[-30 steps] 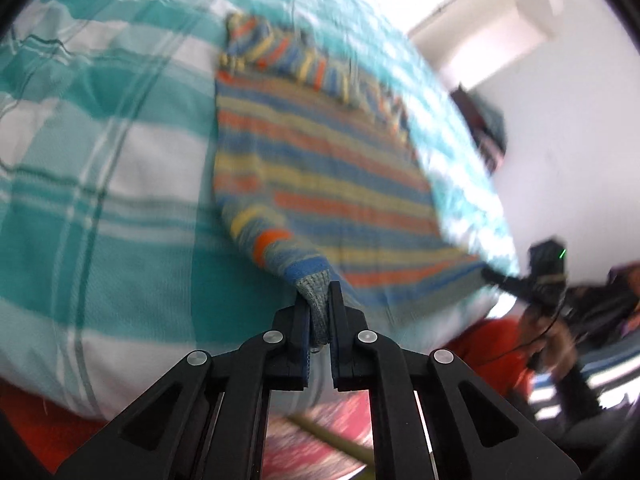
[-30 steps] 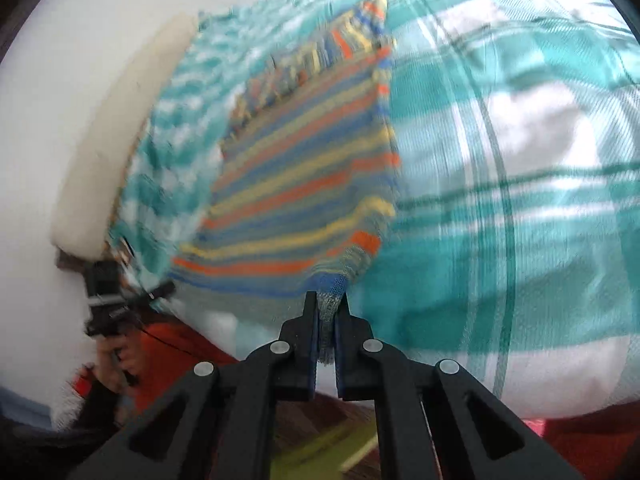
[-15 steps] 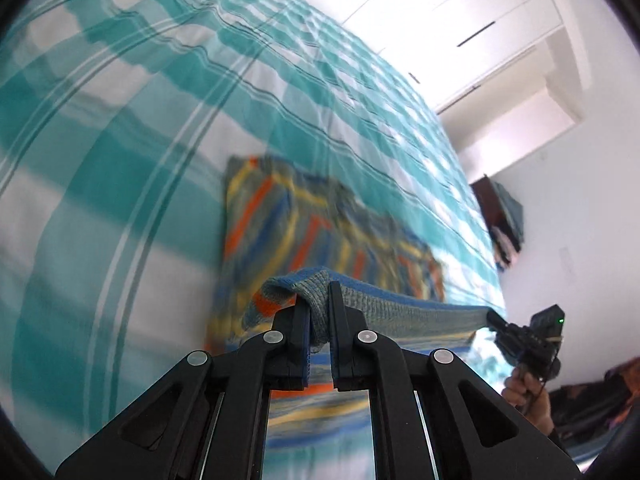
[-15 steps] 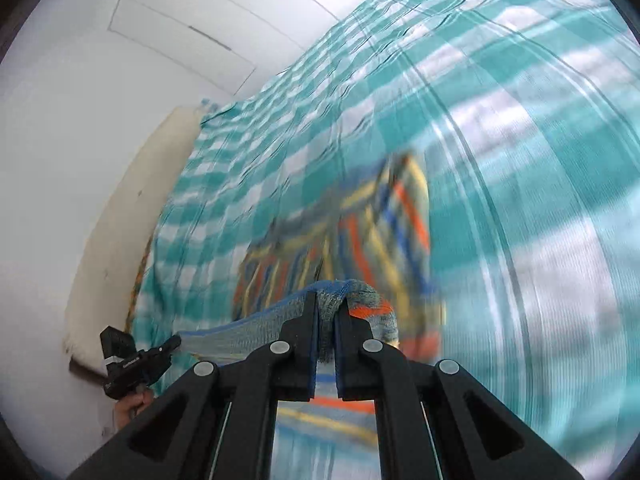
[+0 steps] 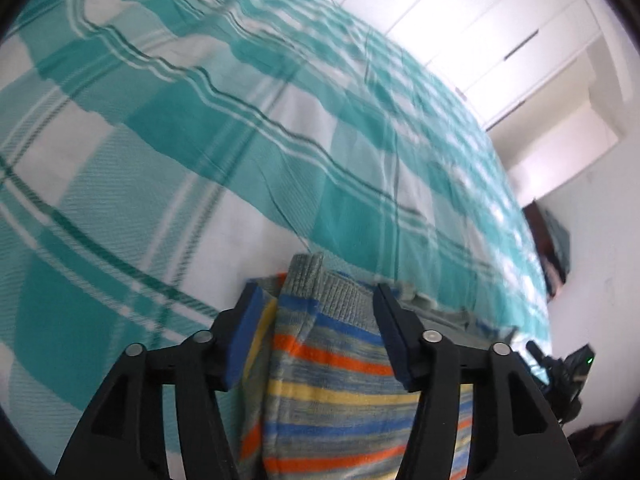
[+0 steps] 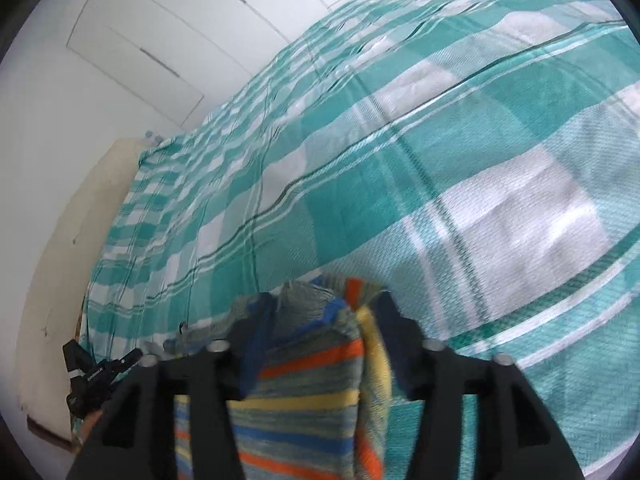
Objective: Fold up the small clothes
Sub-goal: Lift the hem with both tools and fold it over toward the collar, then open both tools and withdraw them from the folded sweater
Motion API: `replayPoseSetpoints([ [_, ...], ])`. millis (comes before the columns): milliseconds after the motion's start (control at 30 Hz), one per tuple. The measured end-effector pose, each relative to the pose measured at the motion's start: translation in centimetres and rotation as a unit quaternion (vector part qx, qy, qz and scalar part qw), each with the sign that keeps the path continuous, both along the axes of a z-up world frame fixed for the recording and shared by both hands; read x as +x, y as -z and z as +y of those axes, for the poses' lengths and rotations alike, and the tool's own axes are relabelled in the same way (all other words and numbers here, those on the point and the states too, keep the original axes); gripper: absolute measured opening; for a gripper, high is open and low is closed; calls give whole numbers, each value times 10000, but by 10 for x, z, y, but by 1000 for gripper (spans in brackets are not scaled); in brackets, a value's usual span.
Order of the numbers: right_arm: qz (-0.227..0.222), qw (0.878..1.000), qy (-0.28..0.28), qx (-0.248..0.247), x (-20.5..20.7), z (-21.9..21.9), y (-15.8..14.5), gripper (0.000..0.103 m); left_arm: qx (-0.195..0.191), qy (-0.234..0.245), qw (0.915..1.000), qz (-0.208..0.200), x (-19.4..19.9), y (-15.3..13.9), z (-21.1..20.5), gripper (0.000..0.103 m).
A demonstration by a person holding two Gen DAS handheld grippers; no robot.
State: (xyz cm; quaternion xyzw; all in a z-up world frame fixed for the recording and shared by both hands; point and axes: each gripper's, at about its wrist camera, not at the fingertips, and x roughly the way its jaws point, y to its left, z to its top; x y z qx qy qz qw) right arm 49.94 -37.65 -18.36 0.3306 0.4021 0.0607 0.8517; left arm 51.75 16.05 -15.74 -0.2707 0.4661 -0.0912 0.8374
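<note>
Left wrist view: striped knit sweater (image 5: 340, 364), soft, light, floppy; my left tool (image 5: 318, 312) and right tool (image 6: 320, 320) just parted, hem corners loose between; regrip at corners.

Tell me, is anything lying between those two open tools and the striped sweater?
Nothing visible. The striped sweater sits right between the jaws of the left tool and of the right tool, both just opened, on the checked bedspread.

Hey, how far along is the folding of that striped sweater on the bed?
Done: the striped sweater looks doubled over on the checked bedspread, its grey hem lying on top. In hand: the left hand-held gripper and right hand-held gripper have just been opening; the hem corners sit loose between the jaws. Left: any further folds; the frames show only this end.
</note>
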Motion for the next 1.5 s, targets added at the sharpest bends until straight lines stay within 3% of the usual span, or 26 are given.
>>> replayPoseSetpoints([
  [133, -98, 9986, -447, -268, -23, 0, -20, 61, 21, 264, 9996, -95, -47, -14, 11, 60],
  [233, -318, 9901, -1273, -507, -61, 24, -38, 61, -15, 719, 9970, -300, -106, -19, 1, 60],
  [300, -511, 9757, -2055, -567, -90, 53, -43, 61, -75, 1157, 9923, -439, -146, -14, -12, 63],
  [400, -269, 9552, -2828, -824, -126, 85, -16, 58, 305, 1496, 9883, -7, -175, 19, -33, 65],
  [433, 99, 9528, -2853, -1037, -131, 87, 3, 58, 409, 1421, 9883, 382, -178, 40, -31, 51],
  [500, 726, 9489, -2681, -1501, -143, 78, 35, 29, 377, 1196, 9914, 363, -185, 44, -19, 34],
  [533, 590, 9508, -2593, -1591, -151, 73, 28, 23, 209, 1042, 9935, 414, -190, 36, -10, 36],
  [600, 492, 9538, -2425, -1702, -161, 71, 5, 23, 134, 825, 9960, 318, -197, 21, -3, 57],
  [633, 338, 9551, -2398, -1705, -165, 72, -6, 23, 295, 736, 9968, 26, -203, 5, -3, 71],
  [667, 113, 9542, -2437, -1733, -168, 77, -20, 25, 429, 700, 9965, -166, -206, -3, -4, 76],
  [733, -150, 9491, -2535, -1862, -165, 90, -34, 29, 572, 686, 9955, -304, -204, -10, -10, 77],
  [833, -131, 9486, -2609, -1786, -149, 105, -26, 30, 676, 473, 9966, 19, -191, 6, -16, 77],
  [900, 323, 9500, -2476, -1877, -140, 99, 4, 30, 1297, 438, 9892, 528, -185, 29, -23, 67],
  [933, 578, 9485, -2388, -2000, -143, 96, 13, 30, 1525, 466, 9849, 668, -188, 36, -28, 56],
  [967, 913, 9476, -2280, -2041, -145, 86, 28, 25, 1607, 464, 9839, 634, -192, 35, -29, 57],
  [1000, 835, 9528, -2202, -1915, -149, 83, 24, 25, 1584, 456, 9849, 539, -200, 29, -28, 59],
  [1033, 805, 9568, -2003, -1950, -157, 79, 13, 25, 1534, 441, 9861, 456, -209, 23, -27, 69],
  [1067, 873, 9540, -1824, -2216, -164, 81, 3, 35, 1536, 429, 9865, 382, -216, 18, -27, 76],
  [1100, 865, 9512, -1712, -2416, -170, 83, -6, 41, 1580, 410, 9862, 283, -224, 13, -28, 77],
  [1167, 695, 9487, -1508, -2689, -183, 90, -28, 67, 1645, 437, 9853, 103, -237, 5, -35, 77],
  [1333, 577, 9370, -1120, -3259, -201, 118, -64, 68, 1552, 386, 9871, 96, -243, 4, -46, 77],
  [1500, 518, 9234, -966, -3678, -209, 131, -81, 68, 1556, 405, 9869, 148, -248, 3, -51, 77],
])
